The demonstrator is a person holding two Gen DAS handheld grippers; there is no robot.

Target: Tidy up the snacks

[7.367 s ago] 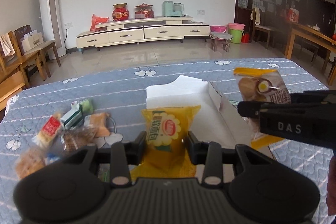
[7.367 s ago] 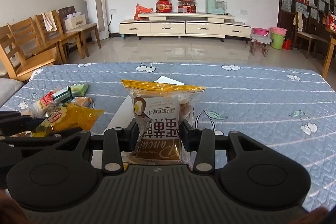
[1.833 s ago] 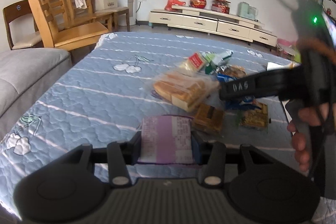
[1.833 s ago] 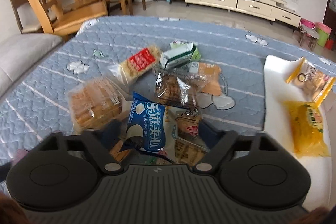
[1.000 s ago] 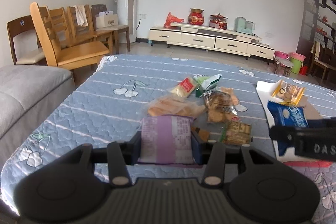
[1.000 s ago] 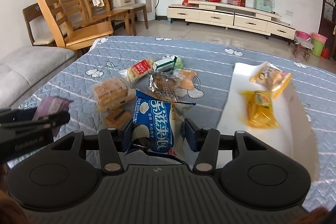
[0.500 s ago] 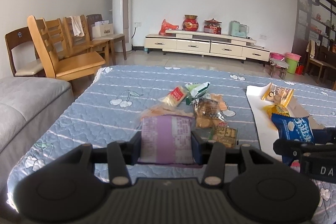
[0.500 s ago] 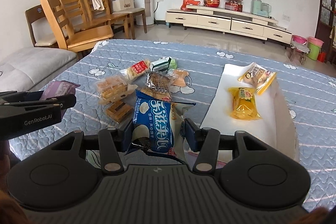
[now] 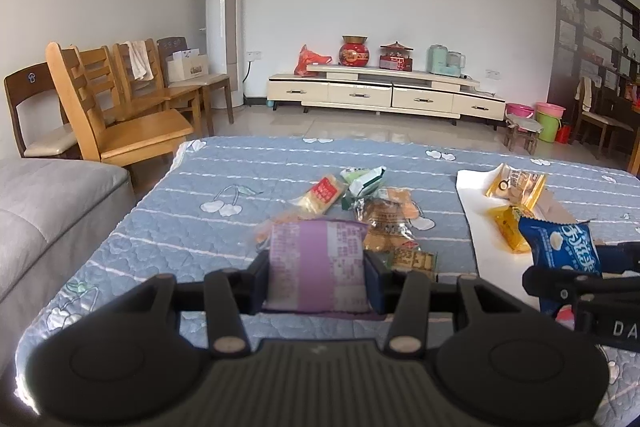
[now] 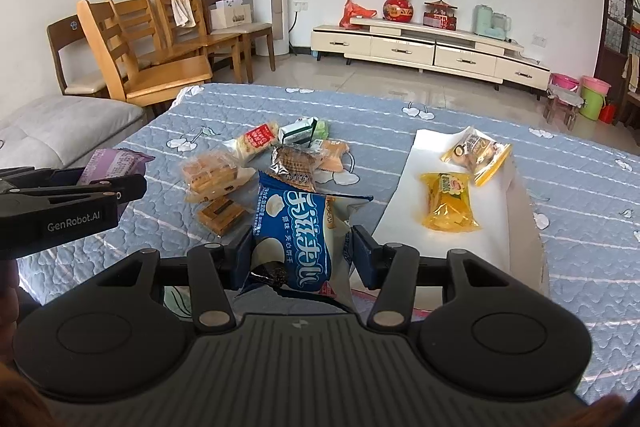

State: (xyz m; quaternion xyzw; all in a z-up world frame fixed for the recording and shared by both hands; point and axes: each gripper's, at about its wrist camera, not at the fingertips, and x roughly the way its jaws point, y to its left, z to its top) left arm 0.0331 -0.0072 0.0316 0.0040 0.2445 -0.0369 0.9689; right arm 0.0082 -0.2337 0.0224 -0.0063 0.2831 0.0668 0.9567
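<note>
My left gripper [image 9: 316,277] is shut on a purple snack pack [image 9: 316,263], held above the blue quilted table [image 9: 192,227]. The same purple snack pack [image 10: 114,163] shows at the left of the right wrist view. A blue and white biscuit bag [image 10: 298,235] is clamped in my right gripper [image 10: 300,259], also off the table; the biscuit bag [image 9: 560,255] appears at the right of the left wrist view. The white tray [image 10: 408,203] lies to the right and holds a yellow bread pack [image 10: 448,201] and a brown cake pack [image 10: 476,149].
Several loose snacks [image 10: 256,163] lie in a pile on the table's middle left. Wooden chairs [image 10: 140,51] and a grey sofa [image 10: 60,127] stand past the left edge. A TV cabinet [image 10: 432,47] lines the far wall.
Both grippers lifted their packs and drew back a little from the pile, so more of the room shows. The right gripper with the blue bag shifted toward the tray side.
</note>
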